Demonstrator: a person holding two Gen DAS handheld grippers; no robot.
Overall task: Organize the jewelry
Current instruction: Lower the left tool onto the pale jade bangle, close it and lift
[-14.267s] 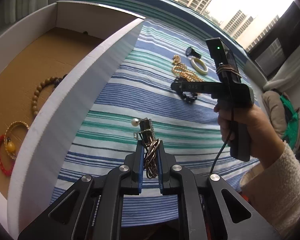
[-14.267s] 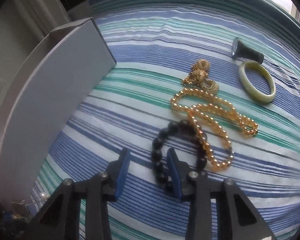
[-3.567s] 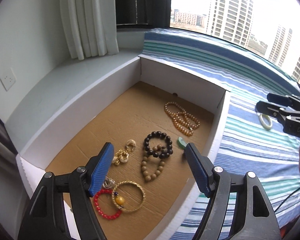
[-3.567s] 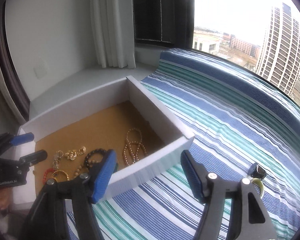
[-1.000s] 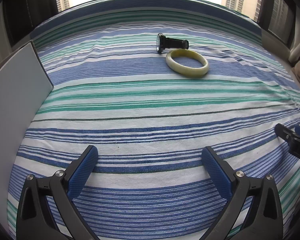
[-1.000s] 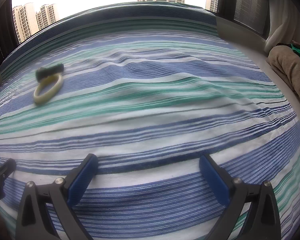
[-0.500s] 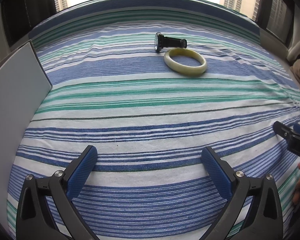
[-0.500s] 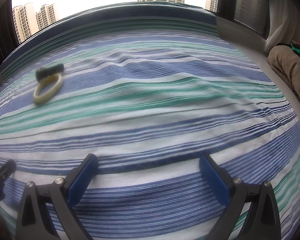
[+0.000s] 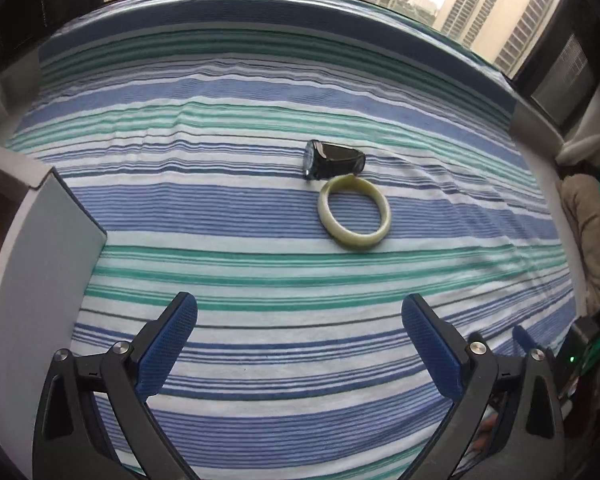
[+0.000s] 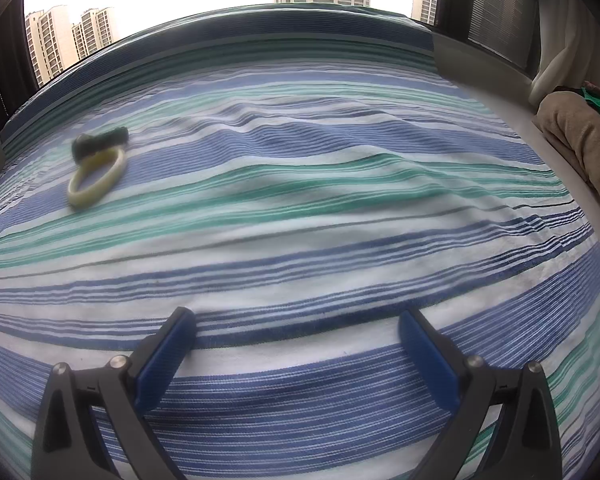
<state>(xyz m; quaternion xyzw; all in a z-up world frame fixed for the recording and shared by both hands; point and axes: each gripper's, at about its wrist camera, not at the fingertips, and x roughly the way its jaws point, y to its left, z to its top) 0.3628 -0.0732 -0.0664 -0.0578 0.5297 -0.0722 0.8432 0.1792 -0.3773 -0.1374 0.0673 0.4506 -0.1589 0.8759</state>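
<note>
Two things left on the striped bed cover (image 9: 260,208)

Both the left hand-held gripper (image 9: 300,316) and the right hand-held gripper (image 10: 298,330) are wide apart, holding nothing. The left should drop over the pale green round bangle (image 9: 354,215), missing the touching black watch (image 9: 333,159).

Both wrist views low, forward — sharing bangle (image 9: 354,216)
</note>
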